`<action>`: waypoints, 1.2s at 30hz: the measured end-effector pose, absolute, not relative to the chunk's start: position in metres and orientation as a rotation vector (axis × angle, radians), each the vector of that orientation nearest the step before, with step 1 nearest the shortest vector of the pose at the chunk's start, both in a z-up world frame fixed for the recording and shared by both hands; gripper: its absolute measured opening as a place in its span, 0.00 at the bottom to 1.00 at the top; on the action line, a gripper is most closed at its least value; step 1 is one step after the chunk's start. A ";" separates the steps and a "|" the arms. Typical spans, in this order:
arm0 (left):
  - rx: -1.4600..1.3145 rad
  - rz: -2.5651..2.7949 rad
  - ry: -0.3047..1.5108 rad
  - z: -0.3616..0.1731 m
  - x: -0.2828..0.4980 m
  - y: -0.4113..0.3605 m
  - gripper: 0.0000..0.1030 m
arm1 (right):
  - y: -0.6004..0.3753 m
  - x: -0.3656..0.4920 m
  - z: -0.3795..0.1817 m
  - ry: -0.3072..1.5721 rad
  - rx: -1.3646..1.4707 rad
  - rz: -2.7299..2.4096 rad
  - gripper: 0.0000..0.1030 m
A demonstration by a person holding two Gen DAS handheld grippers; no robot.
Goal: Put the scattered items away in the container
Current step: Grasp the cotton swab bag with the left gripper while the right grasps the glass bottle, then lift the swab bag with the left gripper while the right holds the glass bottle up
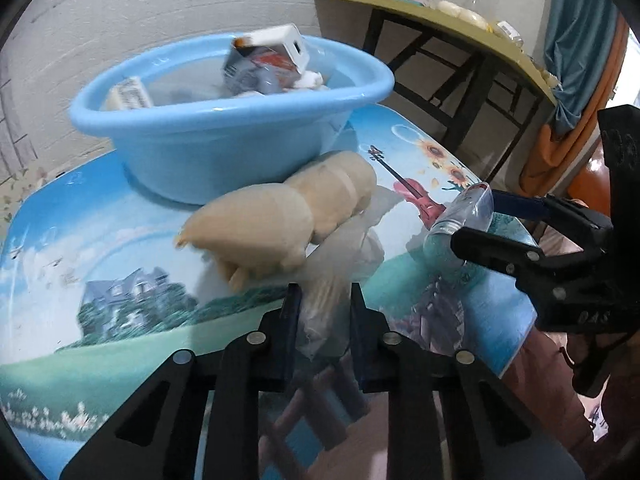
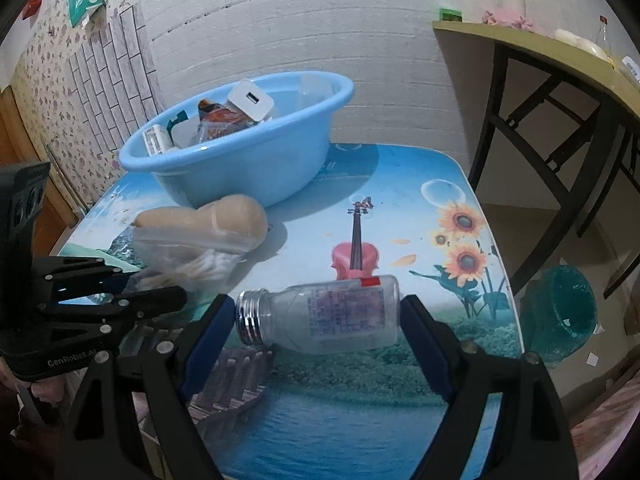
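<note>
The left gripper (image 1: 325, 312) is clamped on a clear plastic bag (image 1: 320, 320) of cotton swabs, a beige toy (image 1: 280, 216) at its 12 o'clock. The right gripper (image 2: 320, 316) stands open around a lying clear bottle (image 2: 324, 312) — label print unreadable. The blue basin (image 2: 240, 152) sits at 11 o'clock, holding a white charger (image 2: 250, 102). "GenRobot" marks the left gripper's body.

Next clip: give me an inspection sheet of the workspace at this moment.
Surface: small table with a printed landscape top.
Job's things: blue plastic basin already holding boxes; clear zip bag of cotton swabs; clear screw-neck bottle lying on its side; beige rounded object.
Clutter: nothing seen.
Grippers: left tool shut on the bag; right tool open around the bottle.
Cables: nothing seen.
Surroundings: yellow-topped side table, green bin.
</note>
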State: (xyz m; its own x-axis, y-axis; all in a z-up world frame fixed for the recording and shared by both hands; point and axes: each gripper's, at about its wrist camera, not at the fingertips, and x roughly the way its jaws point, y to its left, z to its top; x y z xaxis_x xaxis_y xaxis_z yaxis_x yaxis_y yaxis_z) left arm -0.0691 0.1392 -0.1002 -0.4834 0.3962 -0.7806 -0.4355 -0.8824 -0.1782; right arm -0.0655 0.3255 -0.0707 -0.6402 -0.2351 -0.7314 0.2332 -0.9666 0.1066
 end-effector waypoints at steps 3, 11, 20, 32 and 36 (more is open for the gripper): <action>-1.206 2.390 0.035 -0.092 -0.060 0.127 0.19 | 0.323 -0.062 -0.066 0.000 1.161 -2.630 0.82; -1.195 2.570 -0.077 -0.077 -0.036 0.071 0.19 | 0.301 -0.047 -0.059 0.046 1.130 -2.599 0.82; -1.235 2.764 -0.142 -0.078 -0.007 0.024 0.21 | 0.272 -0.032 -0.064 0.106 1.147 -2.563 0.82; -1.315 2.769 -0.132 -0.091 0.003 0.020 0.22 | 0.273 -0.030 -0.070 0.095 1.187 -2.595 0.83; -1.331 2.754 -0.121 -0.094 0.001 0.022 0.24 | 0.274 -0.029 -0.072 0.106 1.198 -2.592 0.83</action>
State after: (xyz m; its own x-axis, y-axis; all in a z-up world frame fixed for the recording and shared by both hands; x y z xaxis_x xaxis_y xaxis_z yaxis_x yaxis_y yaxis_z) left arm 0.0013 0.0223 -0.0936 -0.6194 0.1064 -0.7779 -0.0378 -0.9937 -0.1058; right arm -0.0294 0.2735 -0.0719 -0.6154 -0.2238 -0.7558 0.2847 -0.9572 0.0516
